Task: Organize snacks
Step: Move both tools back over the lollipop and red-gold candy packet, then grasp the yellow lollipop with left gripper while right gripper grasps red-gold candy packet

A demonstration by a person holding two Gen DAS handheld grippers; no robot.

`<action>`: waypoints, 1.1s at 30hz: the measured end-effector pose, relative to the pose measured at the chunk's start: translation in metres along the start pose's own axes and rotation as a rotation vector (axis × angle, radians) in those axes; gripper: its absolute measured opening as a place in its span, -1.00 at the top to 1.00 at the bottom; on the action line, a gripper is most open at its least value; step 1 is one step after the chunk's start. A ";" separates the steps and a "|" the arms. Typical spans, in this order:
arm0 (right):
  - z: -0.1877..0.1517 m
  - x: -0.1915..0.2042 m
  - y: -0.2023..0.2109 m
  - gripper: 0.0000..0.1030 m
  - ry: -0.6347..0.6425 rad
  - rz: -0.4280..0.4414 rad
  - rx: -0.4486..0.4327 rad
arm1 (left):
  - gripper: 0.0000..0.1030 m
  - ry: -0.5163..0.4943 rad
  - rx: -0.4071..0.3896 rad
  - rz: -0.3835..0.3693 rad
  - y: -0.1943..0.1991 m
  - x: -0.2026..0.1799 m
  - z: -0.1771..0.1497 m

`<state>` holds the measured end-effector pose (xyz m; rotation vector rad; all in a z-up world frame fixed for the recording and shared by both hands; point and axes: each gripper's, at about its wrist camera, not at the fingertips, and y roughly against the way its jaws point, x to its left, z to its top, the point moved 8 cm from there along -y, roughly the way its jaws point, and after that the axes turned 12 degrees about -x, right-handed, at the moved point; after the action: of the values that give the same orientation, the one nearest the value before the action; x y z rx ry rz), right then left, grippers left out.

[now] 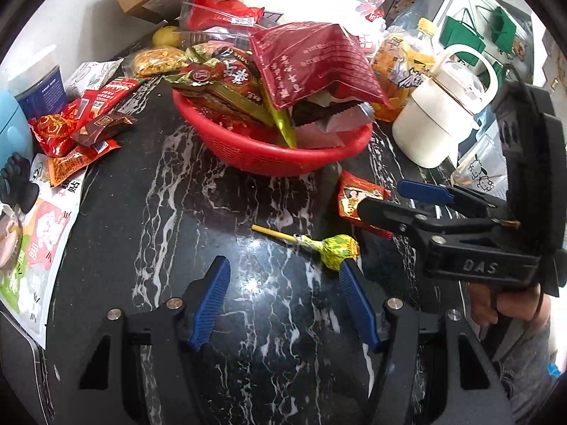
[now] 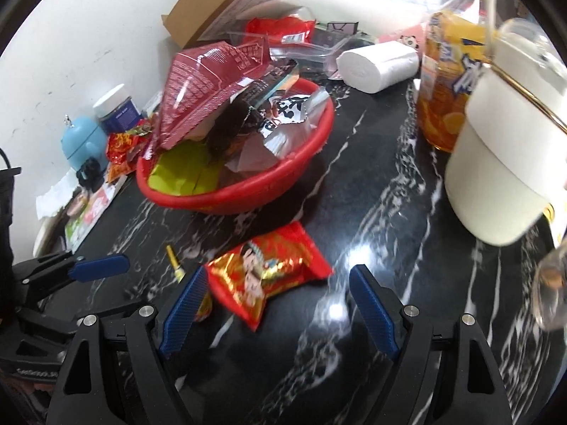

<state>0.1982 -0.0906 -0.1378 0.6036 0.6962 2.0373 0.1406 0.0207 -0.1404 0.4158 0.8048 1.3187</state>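
A red plastic basket heaped with snack packets stands mid-counter. In front of it lies a red and gold snack packet. My right gripper hovers over that packet, open, with the packet in the gap between its fingers and no pad touching it. A green-wrapped lollipop with a yellow stick lies just beyond my left gripper's right fingertip. My left gripper is open over bare black marble and holds nothing.
A white lidded jug and an orange drink bottle stand at the right. Loose red packets, a blue figure and a jar crowd the left. A tissue roll and a cardboard box sit behind.
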 end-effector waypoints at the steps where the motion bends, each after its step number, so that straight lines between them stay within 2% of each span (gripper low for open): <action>1: 0.000 -0.001 -0.003 -0.60 0.003 0.001 0.004 | -0.22 0.001 0.002 0.003 -0.001 0.001 0.000; 5: -0.002 -0.001 -0.013 -0.32 0.014 0.022 0.017 | -0.22 0.014 0.006 0.004 -0.003 0.005 0.001; 9: -0.006 0.001 -0.017 0.08 0.019 0.044 0.033 | -0.22 0.021 0.005 -0.001 -0.004 0.004 0.002; 12: -0.007 0.004 -0.014 0.18 0.035 0.038 0.028 | -0.22 0.024 0.003 -0.011 -0.004 0.001 0.003; 18: -0.017 -0.001 0.002 0.27 0.026 0.017 0.031 | -0.22 0.001 0.000 -0.034 -0.006 -0.017 0.001; 27: -0.045 -0.015 0.038 0.27 -0.036 -0.028 0.033 | -0.21 -0.070 0.007 -0.061 -0.020 -0.046 -0.003; 33: -0.056 -0.024 0.053 0.27 -0.077 -0.048 0.027 | 0.28 -0.099 0.030 -0.059 -0.030 -0.055 -0.008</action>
<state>0.1431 -0.1492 -0.1466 0.6715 0.6876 1.9530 0.1532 -0.0400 -0.1511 0.4741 0.7501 1.2227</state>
